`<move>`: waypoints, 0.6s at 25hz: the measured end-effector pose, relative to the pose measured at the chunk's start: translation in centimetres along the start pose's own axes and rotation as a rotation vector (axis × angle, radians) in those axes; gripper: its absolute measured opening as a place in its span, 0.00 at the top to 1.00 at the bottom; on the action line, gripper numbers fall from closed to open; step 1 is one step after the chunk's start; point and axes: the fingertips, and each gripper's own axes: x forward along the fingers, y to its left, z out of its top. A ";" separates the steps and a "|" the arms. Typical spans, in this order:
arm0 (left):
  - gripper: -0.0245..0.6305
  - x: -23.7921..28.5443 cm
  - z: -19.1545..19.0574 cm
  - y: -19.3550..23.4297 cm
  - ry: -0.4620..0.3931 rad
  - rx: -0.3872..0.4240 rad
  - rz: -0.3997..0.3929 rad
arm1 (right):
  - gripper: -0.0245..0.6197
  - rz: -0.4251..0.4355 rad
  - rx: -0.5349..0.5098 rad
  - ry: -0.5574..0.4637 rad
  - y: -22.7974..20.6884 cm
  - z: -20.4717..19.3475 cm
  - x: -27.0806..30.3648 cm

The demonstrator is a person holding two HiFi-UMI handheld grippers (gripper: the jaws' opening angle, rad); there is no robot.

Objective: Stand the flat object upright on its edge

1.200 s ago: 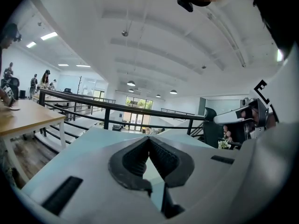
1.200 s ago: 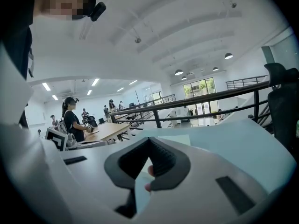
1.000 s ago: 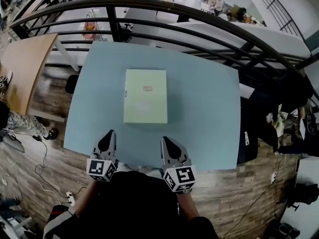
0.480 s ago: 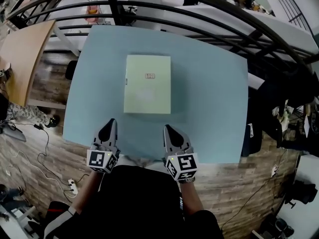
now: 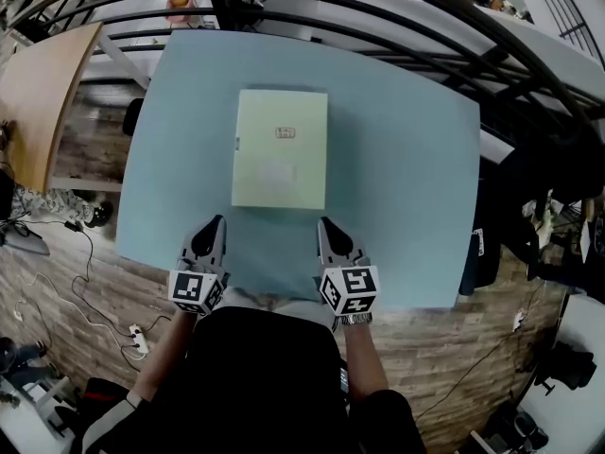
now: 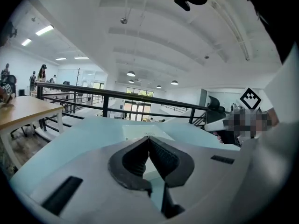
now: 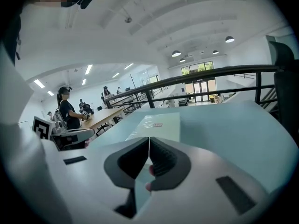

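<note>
The flat object (image 5: 280,148), a pale green rectangular slab with a small label on its upper face, is lying flat on the light blue table (image 5: 406,159). It is sitting around the table's middle, slightly toward the table's left side, with its long sides running from the table's near edge toward its far edge. Nothing is resting on it or gripping it. The left gripper (image 5: 215,223) is hovering over the strip of table between the slab and the table's near edge, on the left. In its own view the two dark ribbed pads (image 6: 163,157) are pressing together along a thin line with nothing between them. The right gripper (image 5: 324,223) is hovering over the same strip further to the right, and its jaws are likewise meeting and holding nothing. Both tips are pointing toward the table's far edge and sitting just beside the slab's near end; contact cannot be made out. The marker cubes (image 5: 197,291) of both grippers are hanging just past the table's near edge, above the person's dark top (image 5: 265,376). A dark railing (image 5: 378,8) is curving beyond the table's far edge, a wooden desk (image 5: 47,93) is standing off the table's left side, and cables (image 5: 57,291) are trailing across the plank floor (image 5: 444,348) off the table's near left corner.
</note>
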 end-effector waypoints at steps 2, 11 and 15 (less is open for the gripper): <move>0.96 0.6 -0.7 0.1 0.018 0.014 0.003 | 0.95 -0.002 0.011 0.011 -0.7 -0.5 0.6; 0.96 2.4 -3.3 0.8 0.093 -0.007 0.009 | 0.95 0.015 0.022 0.070 -2.3 -2.6 2.6; 0.96 3.3 -4.6 1.5 0.114 -0.003 0.024 | 0.95 0.024 0.025 0.105 -2.8 -4.2 3.8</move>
